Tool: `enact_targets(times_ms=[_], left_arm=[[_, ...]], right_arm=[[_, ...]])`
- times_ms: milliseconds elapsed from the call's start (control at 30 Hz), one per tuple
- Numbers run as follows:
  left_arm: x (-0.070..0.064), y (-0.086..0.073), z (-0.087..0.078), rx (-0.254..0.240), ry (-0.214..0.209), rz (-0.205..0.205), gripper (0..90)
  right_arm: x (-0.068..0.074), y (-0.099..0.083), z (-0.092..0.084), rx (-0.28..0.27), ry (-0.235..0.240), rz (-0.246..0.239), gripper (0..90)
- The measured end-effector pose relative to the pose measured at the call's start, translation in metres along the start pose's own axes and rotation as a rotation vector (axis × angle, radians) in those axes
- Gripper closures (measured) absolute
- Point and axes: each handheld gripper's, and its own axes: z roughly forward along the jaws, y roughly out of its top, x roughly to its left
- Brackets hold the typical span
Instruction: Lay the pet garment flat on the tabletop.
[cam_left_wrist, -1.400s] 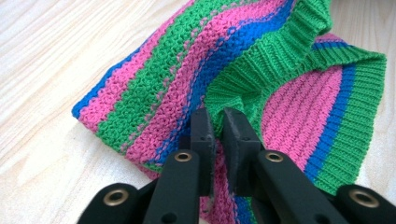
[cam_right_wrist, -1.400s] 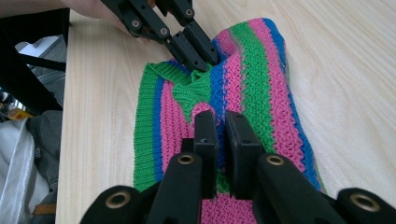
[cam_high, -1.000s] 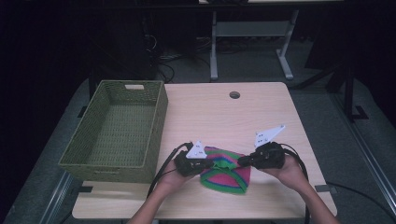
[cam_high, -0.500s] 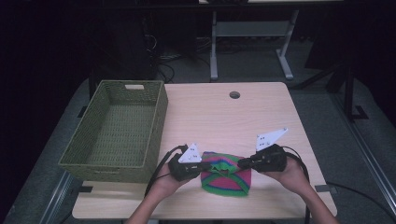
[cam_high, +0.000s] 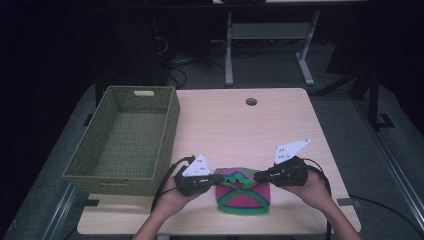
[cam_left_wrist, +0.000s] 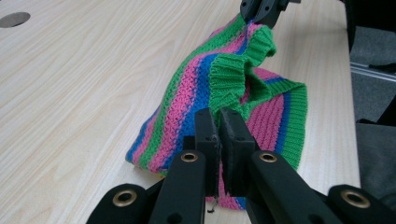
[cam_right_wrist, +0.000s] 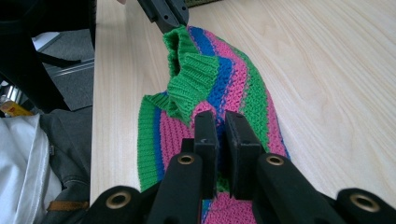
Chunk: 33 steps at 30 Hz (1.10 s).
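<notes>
The striped knit hat (cam_high: 243, 194) lies at the tabletop's (cam_high: 240, 125) near edge, just right of the green woven basket (cam_high: 127, 140). The left tool (cam_high: 216, 179) is clamped on its green ribbed cuff nearest the basket; the right tool (cam_high: 258, 176) pinches the opposite side, lifting the cuff between them.
</notes>
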Motion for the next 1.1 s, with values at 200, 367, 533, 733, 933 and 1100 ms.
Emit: enact_targets(times_ms=[200,367,533,733,933,1100], left_arm=[[-0.001,0.002,-0.006,-0.009,0.0,0.001,86.8],[0.0,0.004,-0.01,-0.016,-0.001,0.005,86.7],[0.003,0.007,-0.012,-0.012,0.0,0.004,86.8],[0.009,0.014,-0.015,-0.011,0.008,0.001,86.8],[0.015,0.022,-0.017,-0.017,0.024,0.004,86.8],[0.02,0.029,-0.017,-0.018,0.034,0.003,86.8]], right_arm=[[0.002,0.003,0.001,-0.001,0.001,-0.008,83.8],[0.003,0.008,-0.001,-0.005,-0.004,-0.03,83.8],[0.003,0.015,-0.004,-0.01,-0.006,-0.038,83.8],[0.003,0.022,-0.007,-0.013,-0.011,-0.043,83.8],[0.001,0.024,-0.009,-0.022,-0.018,-0.031,83.8],[-0.005,0.024,-0.01,-0.036,-0.016,-0.011,83.8]])
